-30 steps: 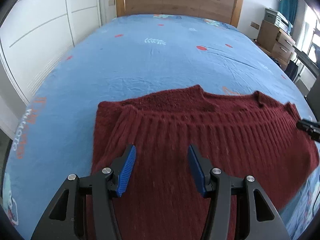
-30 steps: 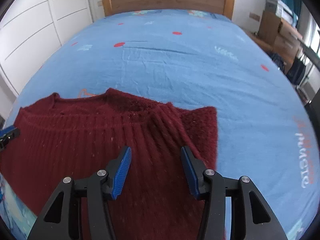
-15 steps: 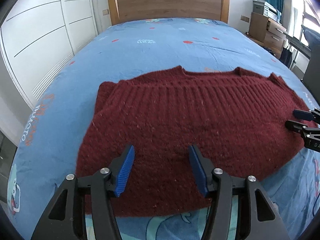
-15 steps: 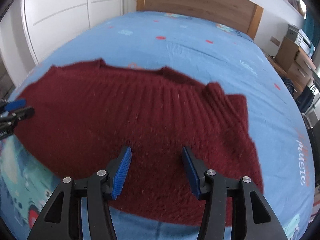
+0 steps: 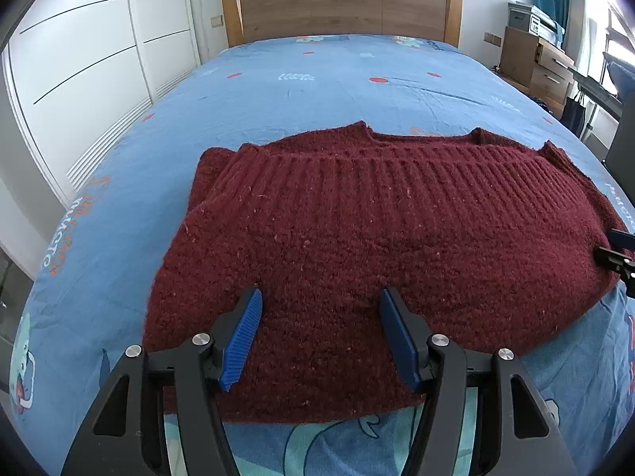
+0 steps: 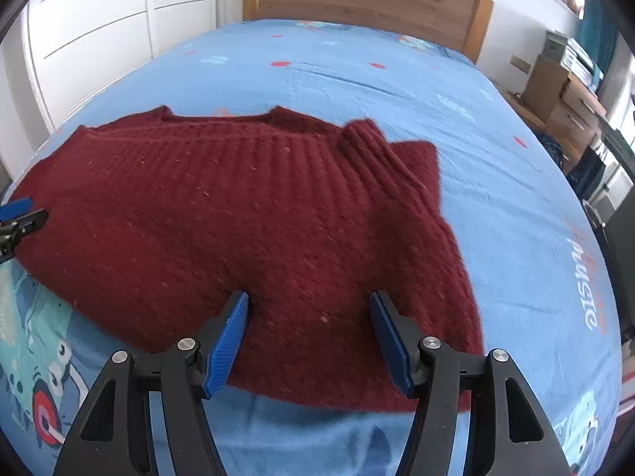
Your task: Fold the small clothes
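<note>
A dark red knitted sweater (image 5: 377, 230) (image 6: 238, 206) lies flat across the blue printed bed sheet (image 5: 337, 79), its neckline towards the headboard and its near hem showing. One ribbed sleeve (image 6: 381, 154) is folded in over its right side. My left gripper (image 5: 320, 297) hangs open over the sweater's near left part, with nothing pinched between its blue pads. My right gripper (image 6: 309, 299) is over the near right part; its jaws are opening and they press on no cloth. Each gripper's tip shows at the edge of the other's view: the right gripper (image 5: 615, 250) and the left gripper (image 6: 20, 214).
A wooden headboard (image 5: 337, 4) closes off the far end of the bed. White wardrobe doors (image 5: 79, 59) run along the left side. A wooden dresser (image 5: 532, 63) and dark furniture stand to the right. Bare sheet lies beyond the sweater.
Both grippers have drawn back towards the near edge of the bed, so the sweater's near hem has come into view. Both pairs of jaws stand a little wider apart.
</note>
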`<state>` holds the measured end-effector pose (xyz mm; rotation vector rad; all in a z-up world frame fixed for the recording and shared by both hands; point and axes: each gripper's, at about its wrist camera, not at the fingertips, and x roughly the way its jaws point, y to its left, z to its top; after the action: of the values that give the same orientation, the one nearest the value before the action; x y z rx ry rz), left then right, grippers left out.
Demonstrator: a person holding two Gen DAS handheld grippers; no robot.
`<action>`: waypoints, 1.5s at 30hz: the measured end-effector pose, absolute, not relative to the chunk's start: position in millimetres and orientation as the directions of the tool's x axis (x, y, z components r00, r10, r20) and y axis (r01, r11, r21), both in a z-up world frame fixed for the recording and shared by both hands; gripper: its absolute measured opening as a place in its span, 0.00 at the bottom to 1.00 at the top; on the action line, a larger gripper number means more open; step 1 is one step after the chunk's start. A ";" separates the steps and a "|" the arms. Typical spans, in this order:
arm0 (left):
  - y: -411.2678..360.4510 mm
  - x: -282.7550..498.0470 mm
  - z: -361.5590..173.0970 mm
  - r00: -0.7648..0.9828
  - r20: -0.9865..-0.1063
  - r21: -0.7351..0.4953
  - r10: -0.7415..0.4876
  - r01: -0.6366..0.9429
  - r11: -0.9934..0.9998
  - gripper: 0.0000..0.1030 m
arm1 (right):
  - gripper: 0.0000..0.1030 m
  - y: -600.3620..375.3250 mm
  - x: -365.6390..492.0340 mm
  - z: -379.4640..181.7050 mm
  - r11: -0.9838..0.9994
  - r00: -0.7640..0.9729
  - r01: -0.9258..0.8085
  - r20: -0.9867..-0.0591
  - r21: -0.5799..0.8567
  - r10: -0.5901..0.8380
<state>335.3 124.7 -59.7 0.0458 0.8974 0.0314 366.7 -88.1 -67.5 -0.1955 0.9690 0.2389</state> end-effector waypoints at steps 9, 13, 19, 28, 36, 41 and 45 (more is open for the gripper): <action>128.2 328.7 -51.4 0.634 -0.769 0.067 0.075 -0.036 0.997 0.54 | 0.62 -99.6 357.8 -51.8 0.959 0.560 -0.270 -0.824 -0.079 0.090; 139.5 333.1 -56.7 0.620 -0.780 0.050 0.085 -0.074 0.996 0.55 | 0.62 -98.1 364.3 -46.4 0.962 0.579 -0.263 -0.810 -0.073 0.097; 147.6 332.1 -59.8 0.603 -0.795 0.013 0.064 -0.090 0.996 0.59 | 0.62 -110.1 383.6 -60.1 0.974 0.551 -0.225 -0.827 -0.015 0.114; 164.3 299.9 -38.1 0.601 -0.800 -0.123 0.002 -0.166 0.978 0.59 | 0.63 -146.5 367.1 -46.8 0.988 0.554 -0.153 -0.830 -0.027 0.063; 179.7 271.2 -27.5 0.585 -0.798 -0.326 -0.145 -0.218 0.920 0.59 | 0.63 -155.1 328.2 -26.6 0.987 0.562 -0.157 -0.821 0.017 0.103; 189.1 266.7 -38.2 0.585 -0.779 -0.447 -0.224 -0.269 0.853 0.59 | 0.63 -143.1 301.5 -19.8 0.980 0.559 -0.193 -0.815 0.047 0.149; 195.3 272.9 -52.6 0.592 -0.746 -0.557 -0.306 -0.303 0.773 0.59 | 0.63 -135.3 285.2 -21.1 0.976 0.547 -0.204 -0.818 0.077 0.179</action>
<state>272.9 195.3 -52.6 -0.7159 0.9599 -0.0016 285.2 -135.3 -21.1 -0.0281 0.9653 0.2270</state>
